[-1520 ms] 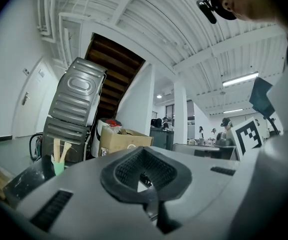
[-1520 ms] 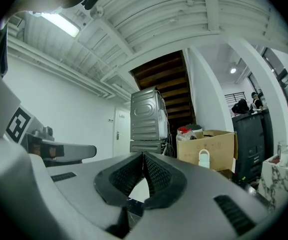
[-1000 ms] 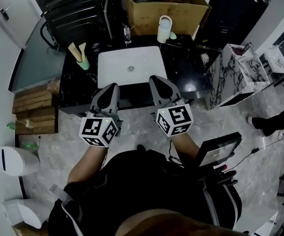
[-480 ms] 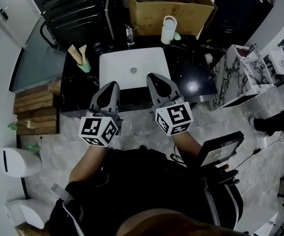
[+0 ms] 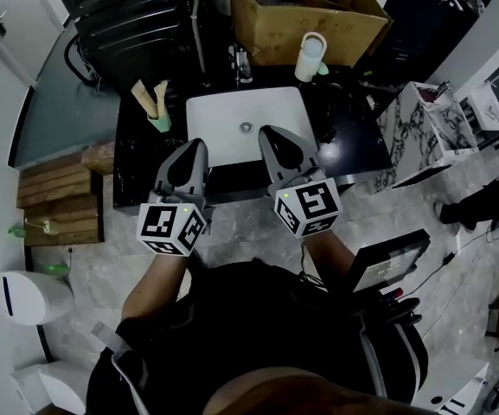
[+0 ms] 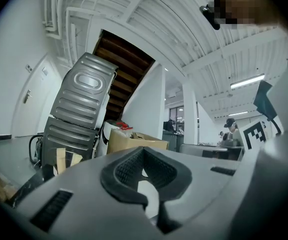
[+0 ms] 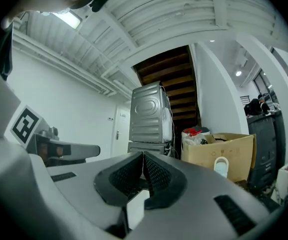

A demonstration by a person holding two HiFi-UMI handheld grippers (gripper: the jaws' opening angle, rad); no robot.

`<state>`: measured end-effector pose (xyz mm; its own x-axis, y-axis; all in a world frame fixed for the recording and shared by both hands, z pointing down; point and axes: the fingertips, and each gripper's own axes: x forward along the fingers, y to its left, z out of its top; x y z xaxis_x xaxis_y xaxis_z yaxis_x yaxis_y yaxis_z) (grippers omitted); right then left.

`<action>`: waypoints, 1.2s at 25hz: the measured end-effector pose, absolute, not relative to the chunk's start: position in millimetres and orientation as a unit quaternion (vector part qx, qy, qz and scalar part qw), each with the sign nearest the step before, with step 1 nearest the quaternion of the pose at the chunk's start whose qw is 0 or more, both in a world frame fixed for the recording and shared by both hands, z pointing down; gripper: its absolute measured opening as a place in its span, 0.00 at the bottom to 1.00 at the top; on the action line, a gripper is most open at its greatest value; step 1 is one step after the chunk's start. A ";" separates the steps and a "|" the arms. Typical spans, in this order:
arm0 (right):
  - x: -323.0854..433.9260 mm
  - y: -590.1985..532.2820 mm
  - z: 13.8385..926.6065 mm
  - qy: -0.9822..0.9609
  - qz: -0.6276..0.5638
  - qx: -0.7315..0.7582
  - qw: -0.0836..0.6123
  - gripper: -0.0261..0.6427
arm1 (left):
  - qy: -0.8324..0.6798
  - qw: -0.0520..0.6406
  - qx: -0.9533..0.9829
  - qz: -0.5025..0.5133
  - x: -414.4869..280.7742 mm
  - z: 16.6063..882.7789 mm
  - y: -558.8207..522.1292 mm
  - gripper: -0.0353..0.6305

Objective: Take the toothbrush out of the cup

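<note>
- Both grippers were held level, side by side, at the front edge of the black desk [image 5: 353, 141], pointing across the white sink [image 5: 232, 111] towards the back wall.
- The left gripper [image 5: 190, 152] had its jaws pressed together with nothing between them. The left gripper view [image 6: 143, 154] showed the ribbed pads meeting at the tip, with only pale sink below them.
- The right gripper [image 5: 275, 141] was the same: jaws closed and empty, pads touching in its own view [image 7: 143, 160].
- The small green cup [image 5: 159, 122] stood on the desk just left of the sink, with two tan handles [image 5: 148, 96] rising out of it. I took these for the toothbrush, though no bristles could be made out.
- The cup lay ahead of the left gripper and off to its left, well apart from the right gripper across the sink. I judged the left hand to be the nearer one for the pull.
- The handles stood roughly upright and leaned apart a little, so they would need lifting up and out. The jaws would have to open first.
- Only the head view showed the green cup itself. The left gripper view caught just the tan handles [image 6: 64, 160] low at its left edge.
- The right gripper view missed the cup altogether. It showed a white mug [image 7: 221, 166] in front of a cardboard box [image 7: 228, 149], with no brush visible in it.
</note>
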<state>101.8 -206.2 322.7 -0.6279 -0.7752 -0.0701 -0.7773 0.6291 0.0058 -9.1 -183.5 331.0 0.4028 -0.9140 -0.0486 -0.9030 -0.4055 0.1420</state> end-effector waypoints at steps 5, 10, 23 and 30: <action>64.9 -215.4 320.4 0.901 0.012 -0.433 0.025 0.07 | -0.550 0.052 0.831 -0.063 -55.2 329.9 -193.2 0.06; 27.1 -221.8 317.9 0.900 0.012 -0.436 0.030 0.07 | -0.552 0.047 0.831 -0.054 -96.2 327.6 -200.4 0.06; -48.4 -235.1 320.4 0.892 0.022 -0.450 0.026 0.07 | -0.554 0.048 0.829 -0.062 -179.8 329.5 -214.8 0.06; -83.6 -236.8 326.5 0.890 0.025 -0.455 0.015 0.07 | -0.547 0.062 0.832 -0.068 -212.9 334.9 -218.3 0.06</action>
<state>-83.6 -236.8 326.5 -0.5850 -0.8095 -0.0486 -0.8110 0.5842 0.0309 -212.9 -218.3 334.9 0.3920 -0.9188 -0.0457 -0.9021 -0.3937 0.1769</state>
